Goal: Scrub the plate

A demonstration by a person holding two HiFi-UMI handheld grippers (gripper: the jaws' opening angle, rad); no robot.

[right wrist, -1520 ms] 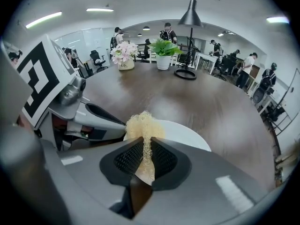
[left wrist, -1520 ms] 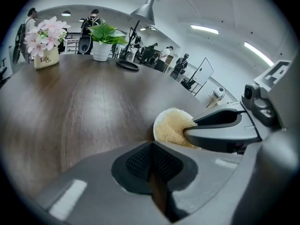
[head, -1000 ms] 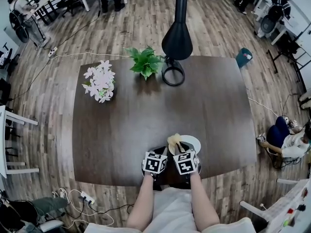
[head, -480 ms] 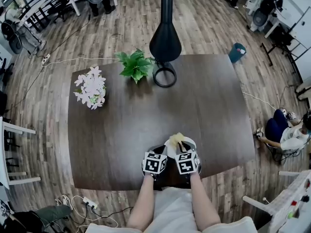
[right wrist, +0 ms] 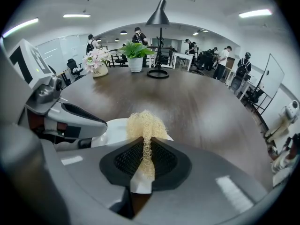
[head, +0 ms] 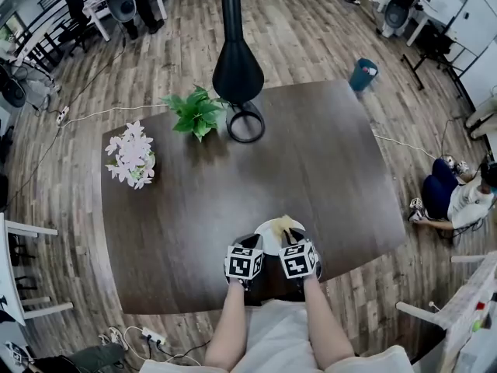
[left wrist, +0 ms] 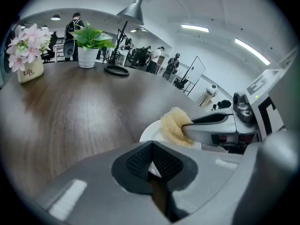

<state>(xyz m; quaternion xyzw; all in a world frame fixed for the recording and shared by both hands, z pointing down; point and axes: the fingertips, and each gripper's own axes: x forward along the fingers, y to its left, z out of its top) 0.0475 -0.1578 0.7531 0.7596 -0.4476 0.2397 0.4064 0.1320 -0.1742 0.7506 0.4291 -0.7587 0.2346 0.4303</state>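
Still pinning plate (head: 266, 229) rim w/ left tool (left wrist: 150, 165), rubbing scourer (right wrist: 144, 128) clenched in right tool (right wrist: 144, 162), lower centre; scrub prob. ongoing.

White plate (head: 267, 231) nr table (head: 233, 169) edge, yellow scrubber (head: 284, 223) on it.

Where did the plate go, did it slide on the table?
No. The plate keeps its spot at the table's near edge, clamped in the left gripper; only the camera turned.
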